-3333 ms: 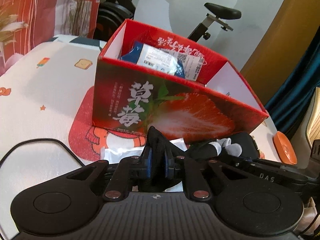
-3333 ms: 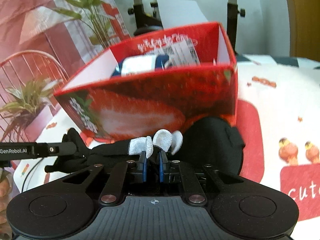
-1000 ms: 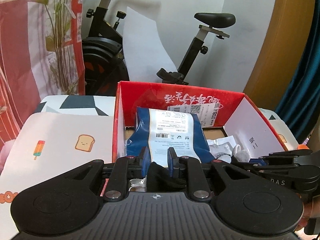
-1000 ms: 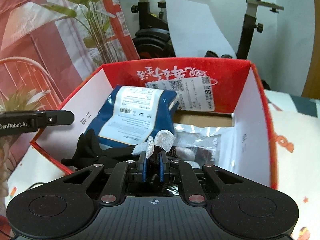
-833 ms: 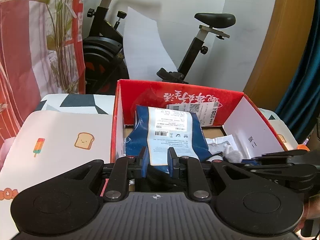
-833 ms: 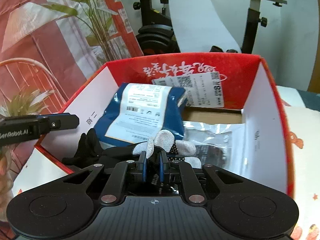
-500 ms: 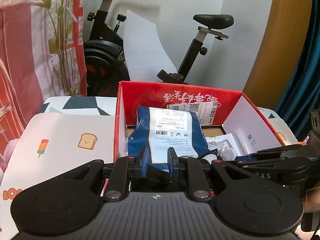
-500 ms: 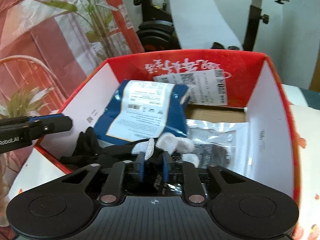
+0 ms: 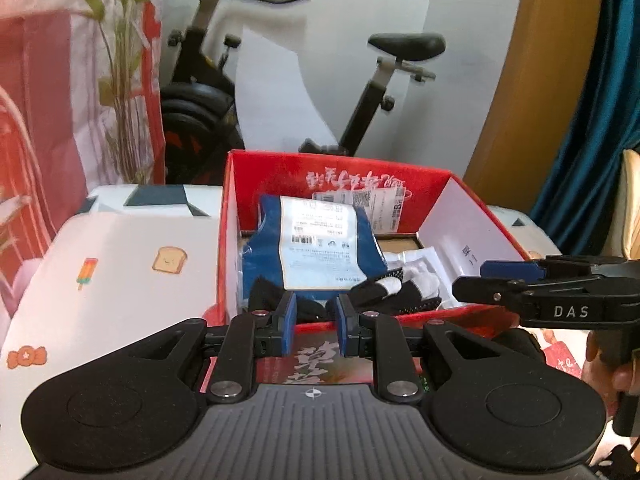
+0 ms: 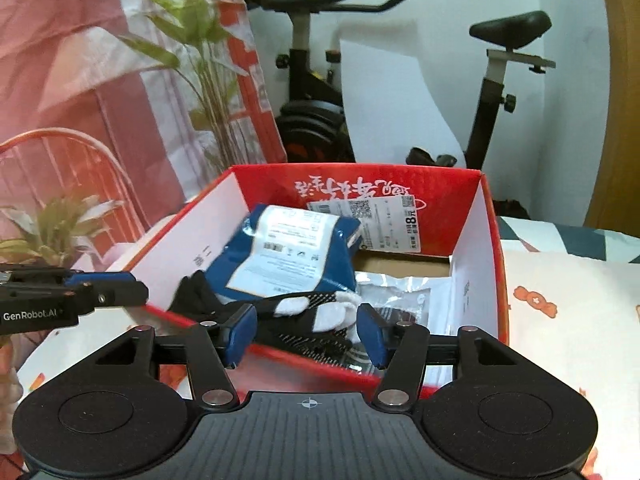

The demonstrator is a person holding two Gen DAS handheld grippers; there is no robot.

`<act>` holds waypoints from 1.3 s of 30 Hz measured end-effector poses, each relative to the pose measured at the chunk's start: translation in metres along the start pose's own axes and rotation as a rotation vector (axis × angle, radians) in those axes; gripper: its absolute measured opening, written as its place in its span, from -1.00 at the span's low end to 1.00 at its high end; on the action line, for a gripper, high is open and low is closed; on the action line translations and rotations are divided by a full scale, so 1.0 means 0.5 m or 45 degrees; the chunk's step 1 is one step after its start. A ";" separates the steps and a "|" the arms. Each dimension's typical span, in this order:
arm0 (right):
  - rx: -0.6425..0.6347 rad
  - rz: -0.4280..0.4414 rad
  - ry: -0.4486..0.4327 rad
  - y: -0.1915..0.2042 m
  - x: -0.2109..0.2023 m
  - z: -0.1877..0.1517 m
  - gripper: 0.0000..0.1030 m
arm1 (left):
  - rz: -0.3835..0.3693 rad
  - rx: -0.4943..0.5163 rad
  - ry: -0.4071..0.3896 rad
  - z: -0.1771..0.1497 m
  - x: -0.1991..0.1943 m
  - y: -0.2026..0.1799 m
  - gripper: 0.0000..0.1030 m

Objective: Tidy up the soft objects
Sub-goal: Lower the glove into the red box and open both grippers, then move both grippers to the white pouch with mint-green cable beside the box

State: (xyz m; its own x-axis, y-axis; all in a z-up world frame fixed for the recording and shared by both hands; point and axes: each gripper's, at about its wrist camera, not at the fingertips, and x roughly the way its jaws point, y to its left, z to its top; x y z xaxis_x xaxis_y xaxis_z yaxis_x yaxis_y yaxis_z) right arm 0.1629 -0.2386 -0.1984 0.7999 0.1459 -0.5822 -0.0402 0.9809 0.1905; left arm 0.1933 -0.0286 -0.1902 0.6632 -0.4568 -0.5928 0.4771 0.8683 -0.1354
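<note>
A: So, what is happening with the two claws now?

B: Both are sitting at the near wall of the red box point(image 10: 476, 240), which is standing on a cartoon-print desk point(image 9: 120, 248). The right claw point(image 10: 303, 334) is opening; its blue pads are spreading apart with nothing pressed between them. A second ago they were pinched shut on the white fingertips of a black glove point(image 10: 312, 316).

A: Where is the glove now?

B: It is lying inside the box, along the near wall, partly over a clear plastic packet point(image 10: 400, 292) and just in front of a blue pouch point(image 10: 288, 248) with a white label. The glove's dark cuff end is trailing towards the box's left side.

A: And the left claw?

B: In the left view, the left claw point(image 9: 316, 326) is standing only narrowly open, pads just outside the box's near wall. A moment ago black cloth was sitting between them; now the gap is showing only the box front, so it is gripping nothing. Dark fabric is lying just beyond it, inside the box.

A: What does that mean for the task?

B: Judging by this, the glove is being delivered, so this item looks done. Both claws are looking free for the next soft thing.
</note>
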 end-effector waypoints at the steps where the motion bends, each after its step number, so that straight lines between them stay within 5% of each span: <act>1: 0.004 0.005 -0.007 0.002 -0.009 -0.006 0.01 | -0.005 0.008 0.006 -0.007 -0.007 -0.002 -0.57; 12: 0.003 0.052 -0.058 0.034 -0.073 -0.053 -0.07 | 0.003 -0.141 0.077 -0.072 -0.039 0.022 -0.58; 21: -0.011 0.027 0.104 0.025 -0.026 -0.122 -0.10 | 0.008 -0.220 0.237 -0.162 -0.001 0.034 -0.58; 28: -0.061 -0.053 0.244 -0.002 0.013 -0.166 -0.31 | 0.007 -0.207 0.307 -0.172 0.056 0.052 -0.58; 39: -0.478 -0.080 0.380 0.047 0.045 -0.187 -0.31 | -0.029 -0.130 0.350 -0.165 0.108 0.039 -0.55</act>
State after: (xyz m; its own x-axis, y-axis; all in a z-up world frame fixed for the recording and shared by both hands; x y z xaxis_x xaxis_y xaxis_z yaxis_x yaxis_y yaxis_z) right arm 0.1239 -0.2005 -0.2807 0.6030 0.0618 -0.7953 -0.2547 0.9597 -0.1185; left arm 0.1910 -0.0203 -0.2905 0.4650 -0.4189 -0.7799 0.4204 0.8798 -0.2219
